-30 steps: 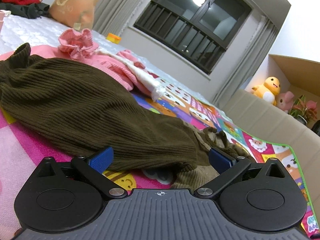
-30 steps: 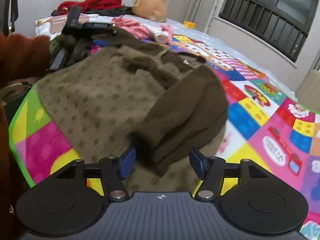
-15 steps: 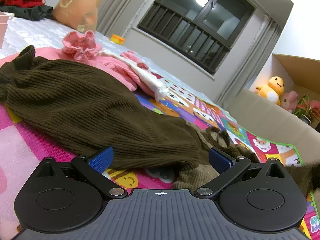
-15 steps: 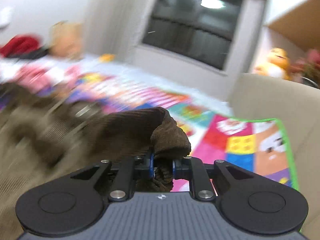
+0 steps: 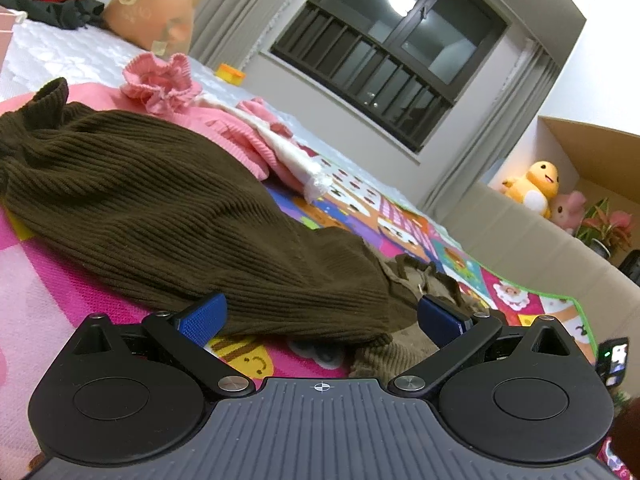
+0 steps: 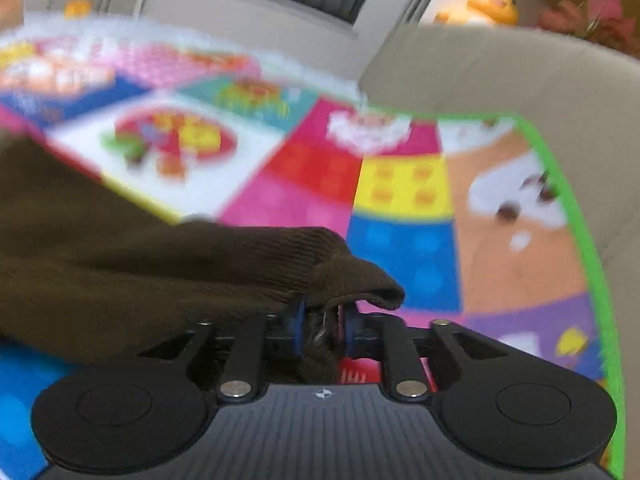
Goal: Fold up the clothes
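Left wrist view: sharp, evenly lit by indoor light. A ceiling lamp glares as a reflection in the dark window (image 5: pixel 400 52). Fisheye bends the wall edges around that window. Right wrist view: heavy motion blur across the play mat (image 6: pixel 400 184); the yellow plush (image 6: pixel 494 2) above it is soft.

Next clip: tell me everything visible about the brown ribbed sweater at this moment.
The brown ribbed sweater is a dark olive-brown knit, soft and rumpled, lying spread on the colourful play mat. A lighter brown corduroy-looking fabric shows at its near edge. A pink garment lies against its far side. The left gripper is open, its blue fingers either side of the sweater's near edge. The right gripper is shut on a fold of the knit, with cloth bunched between its fingers and trailing off to the left.
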`<state>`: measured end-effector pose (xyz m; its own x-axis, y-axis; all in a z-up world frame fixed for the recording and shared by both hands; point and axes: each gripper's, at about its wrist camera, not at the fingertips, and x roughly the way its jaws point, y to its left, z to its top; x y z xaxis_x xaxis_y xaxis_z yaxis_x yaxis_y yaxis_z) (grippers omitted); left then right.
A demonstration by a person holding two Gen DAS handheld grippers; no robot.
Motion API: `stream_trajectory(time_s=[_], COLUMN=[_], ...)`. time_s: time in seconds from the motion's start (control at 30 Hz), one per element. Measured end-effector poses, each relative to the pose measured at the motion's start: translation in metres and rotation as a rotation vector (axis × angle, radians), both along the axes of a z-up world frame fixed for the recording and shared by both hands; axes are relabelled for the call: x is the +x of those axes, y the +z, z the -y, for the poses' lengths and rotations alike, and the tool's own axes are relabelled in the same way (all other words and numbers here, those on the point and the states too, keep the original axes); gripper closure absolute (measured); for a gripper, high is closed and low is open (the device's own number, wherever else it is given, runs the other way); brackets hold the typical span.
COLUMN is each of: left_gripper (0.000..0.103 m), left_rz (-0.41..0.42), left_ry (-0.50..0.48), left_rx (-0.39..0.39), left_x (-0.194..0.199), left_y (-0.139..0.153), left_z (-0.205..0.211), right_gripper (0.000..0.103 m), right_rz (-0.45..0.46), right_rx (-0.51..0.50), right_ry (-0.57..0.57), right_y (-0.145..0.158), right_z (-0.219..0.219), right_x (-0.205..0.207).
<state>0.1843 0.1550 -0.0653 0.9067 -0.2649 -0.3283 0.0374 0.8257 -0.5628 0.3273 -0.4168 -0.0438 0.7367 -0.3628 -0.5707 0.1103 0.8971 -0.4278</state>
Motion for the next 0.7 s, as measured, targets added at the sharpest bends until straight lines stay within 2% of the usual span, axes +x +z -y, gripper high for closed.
stream_trajectory(time_s=[0.07, 0.1, 0.13, 0.23, 0.37, 0.4, 0.47, 0.57, 0.7], left_gripper=[0.000, 0.000, 0.000, 0.000, 0.000, 0.000, 0.000, 0.000, 0.000], left_rz=[0.007, 0.011, 0.014, 0.019, 0.024, 0.025, 0.024, 0.026, 0.034], left_ry=[-0.002, -0.004, -0.004, -0.004, -0.004, -0.004, -0.004, -0.004, -0.004], left_rx=[-0.013, -0.021, -0.030, -0.034, -0.040, -0.041, -0.040, -0.039, -0.047], left_x=[0.000, -0.001, -0.001, -0.001, -0.002, -0.002, -0.002, -0.002, -0.003], left_y=[-0.001, -0.001, -0.002, -0.001, -0.001, -0.001, -0.001, -0.001, -0.002], left_z=[-0.002, -0.003, -0.004, -0.004, -0.004, -0.004, -0.004, -0.004, -0.005], right_gripper=[0.052, 0.048, 0.047, 0.047, 0.048, 0.050, 0.069, 0.069, 0.069], right_rz=[0.013, 0.020, 0.036, 0.105, 0.124, 0.120, 0.104, 0.031, -0.069], right_rx=[-0.027, -0.040, -0.064, -0.039, 0.207, 0.237, 0.280, 0.405, 0.526], right_ry=[-0.032, -0.048, -0.068, -0.088, -0.002, 0.040, 0.150, 0.352, 0.561], right_y=[0.006, 0.009, 0.015, 0.038, 0.056, 0.057, 0.058, 0.060, 0.059], right_z=[0.004, 0.006, 0.008, 0.011, -0.002, -0.016, -0.051, -0.121, -0.217], right_x=[0.000, 0.001, -0.001, -0.014, -0.031, -0.033, -0.033, -0.021, -0.002])
